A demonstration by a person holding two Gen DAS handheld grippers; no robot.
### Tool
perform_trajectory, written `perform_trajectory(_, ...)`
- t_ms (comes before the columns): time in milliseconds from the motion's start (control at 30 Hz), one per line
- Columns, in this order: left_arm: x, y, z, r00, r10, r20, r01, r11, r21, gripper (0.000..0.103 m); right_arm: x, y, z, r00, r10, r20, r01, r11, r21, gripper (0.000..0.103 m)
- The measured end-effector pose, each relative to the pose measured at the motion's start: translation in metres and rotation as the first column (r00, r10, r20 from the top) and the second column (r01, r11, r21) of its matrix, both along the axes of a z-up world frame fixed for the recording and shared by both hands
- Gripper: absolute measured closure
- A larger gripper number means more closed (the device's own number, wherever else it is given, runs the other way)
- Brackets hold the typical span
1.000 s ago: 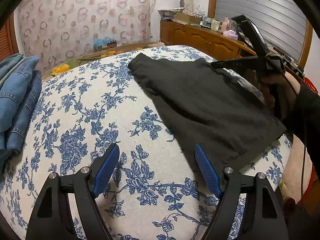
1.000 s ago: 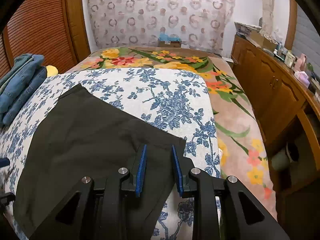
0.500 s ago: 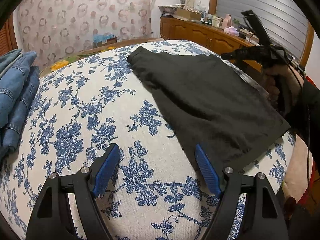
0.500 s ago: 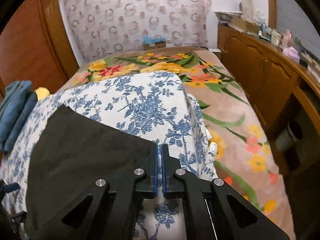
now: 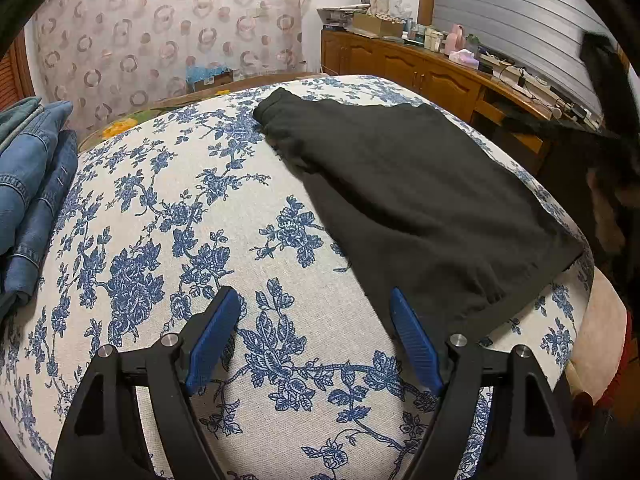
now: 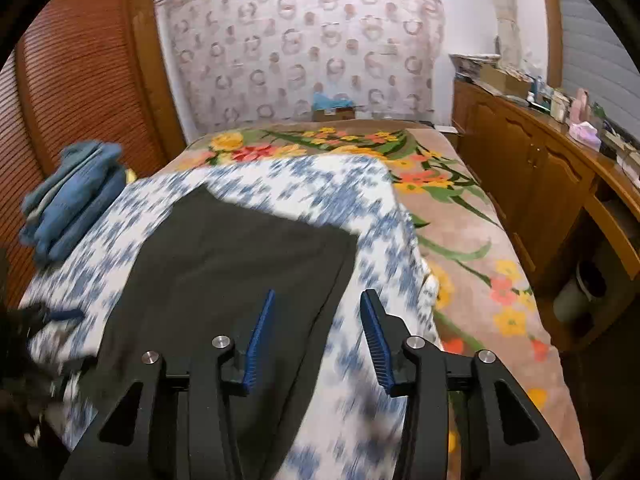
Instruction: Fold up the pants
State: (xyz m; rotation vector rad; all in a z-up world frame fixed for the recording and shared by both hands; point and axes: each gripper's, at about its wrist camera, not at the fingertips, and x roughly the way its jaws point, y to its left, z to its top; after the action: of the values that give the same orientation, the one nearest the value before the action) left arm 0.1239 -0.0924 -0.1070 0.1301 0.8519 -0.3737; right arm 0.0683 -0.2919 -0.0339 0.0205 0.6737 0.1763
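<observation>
- The black pants are lying flat on the blue-flowered bed cover, already folded down to a rough rectangle, well apart from the denim stack at the cover's far-left edge.
- Your left tongs are spread wide with nothing in them, hovering just off the pants' near corner.
- Your right tongs are opening, nothing between the pads; the pants' right edge sits right under them.
- For the next fold I'd pinch both near corners of the pants, both layers together.
- Lift evenly so the fabric doesn't skew, then lay it towards the pants' far end.
</observation>
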Motion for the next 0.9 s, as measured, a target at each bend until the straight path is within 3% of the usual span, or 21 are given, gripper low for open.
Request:
perform_trajectory(300,0.0,0.0,0.0,1.0,0.0,0.0,0.0,1.0,0.0,0.024,-0.07,0.003,-0.02,0.997,0.034,-0.062,-0.034,0.999,0.001,0.056)
perform_trajectory(600,-0.001,0.0,0.0,1.0,0.001,0.0,-0.001,1.0,0.0,0.024,-0.095,0.008,-0.025,0.997,0.0,-0.078,0.003,0.999,0.044,0.056)
perform_trajectory(900,0.0,0.0,0.0,1.0,0.0,0.0,0.0,1.0,0.001,0.024,-0.093,0.016,-0.032,0.996,0.014,-0.086,-0.008,0.997,0.081,0.056)
